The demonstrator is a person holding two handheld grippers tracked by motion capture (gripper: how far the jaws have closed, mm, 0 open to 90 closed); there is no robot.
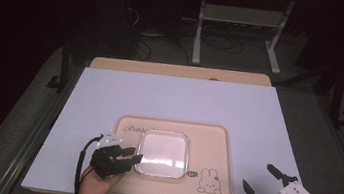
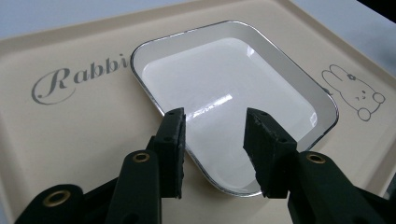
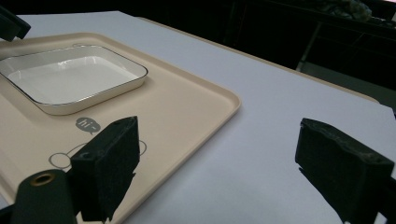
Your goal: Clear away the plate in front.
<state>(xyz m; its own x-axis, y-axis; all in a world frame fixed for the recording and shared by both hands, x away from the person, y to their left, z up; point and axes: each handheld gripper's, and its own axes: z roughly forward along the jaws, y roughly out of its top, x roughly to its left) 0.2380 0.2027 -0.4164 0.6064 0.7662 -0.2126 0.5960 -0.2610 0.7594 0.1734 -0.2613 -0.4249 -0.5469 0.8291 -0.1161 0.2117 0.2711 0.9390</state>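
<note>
White-topped table (image 1: 175, 97) before a dark background, bearing a beige tray (image 1: 215, 138) at lower centre of the high view. Square white dish (image 1: 163, 154) lies on the tray's left half. Left tongs (image 1: 133, 156), lower left, partly spread at the dish's near-left rim, not pinching it; right tongs (image 1: 260, 178), lower right, spread wide over bare table, holding nothing.
</note>
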